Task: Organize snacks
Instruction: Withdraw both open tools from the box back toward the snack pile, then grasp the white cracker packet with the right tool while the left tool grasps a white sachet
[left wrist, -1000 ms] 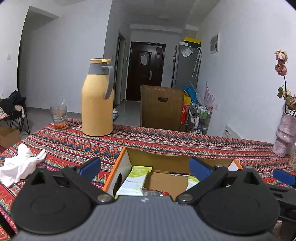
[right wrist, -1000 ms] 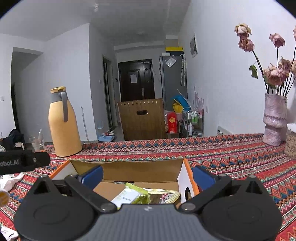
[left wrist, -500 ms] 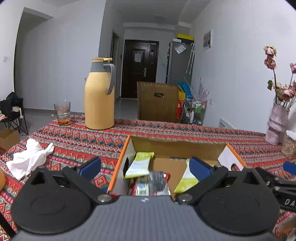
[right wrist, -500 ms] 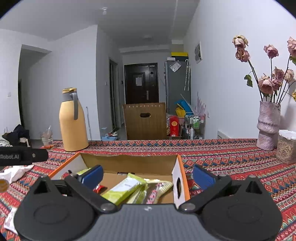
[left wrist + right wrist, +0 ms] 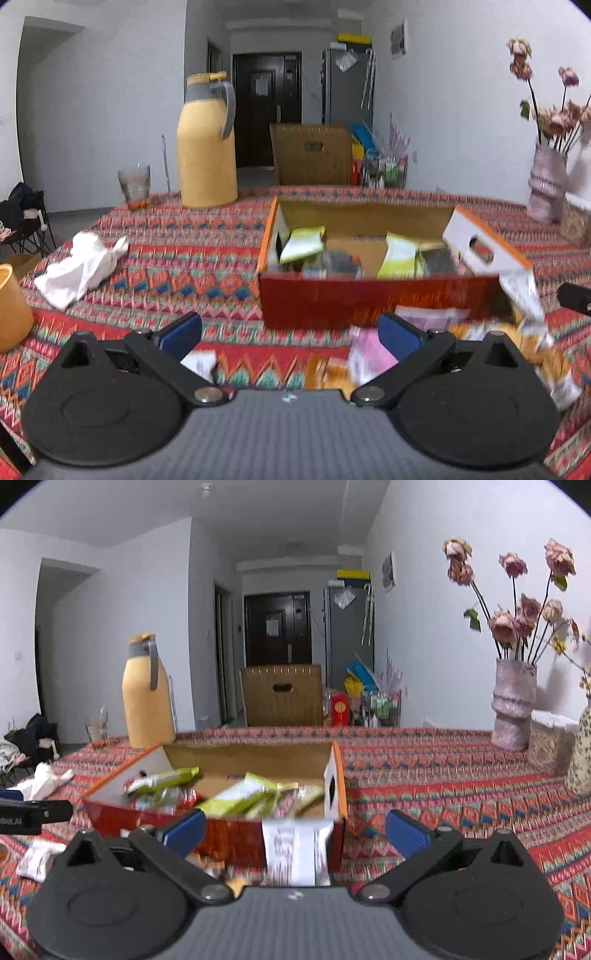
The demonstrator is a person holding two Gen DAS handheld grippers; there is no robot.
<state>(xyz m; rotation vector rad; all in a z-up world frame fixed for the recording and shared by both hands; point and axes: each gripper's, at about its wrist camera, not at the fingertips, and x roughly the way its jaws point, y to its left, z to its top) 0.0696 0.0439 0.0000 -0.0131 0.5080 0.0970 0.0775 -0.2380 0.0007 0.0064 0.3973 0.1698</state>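
Note:
An open red and orange cardboard box (image 5: 369,299) sits on the patterned tablecloth and holds several green and silver snack packs (image 5: 301,240). It also shows in the right wrist view (image 5: 229,834). Loose snacks lie in front of it: a pink packet (image 5: 369,354), orange packets (image 5: 328,373) and a white packet (image 5: 197,363). A silver-white packet (image 5: 295,849) leans on the box front. My left gripper (image 5: 290,334) is open and empty, near the loose snacks. My right gripper (image 5: 295,829) is open and empty before the box.
A yellow thermos (image 5: 207,140) and a glass (image 5: 135,184) stand at the back left. A white cloth (image 5: 81,269) lies left, with an orange cup (image 5: 11,310) at the edge. A vase of dried roses (image 5: 513,705) stands at the back right.
Both grippers have pulled back from over the box toward the near table edge. The box front and the loose snacks before it have come into view.

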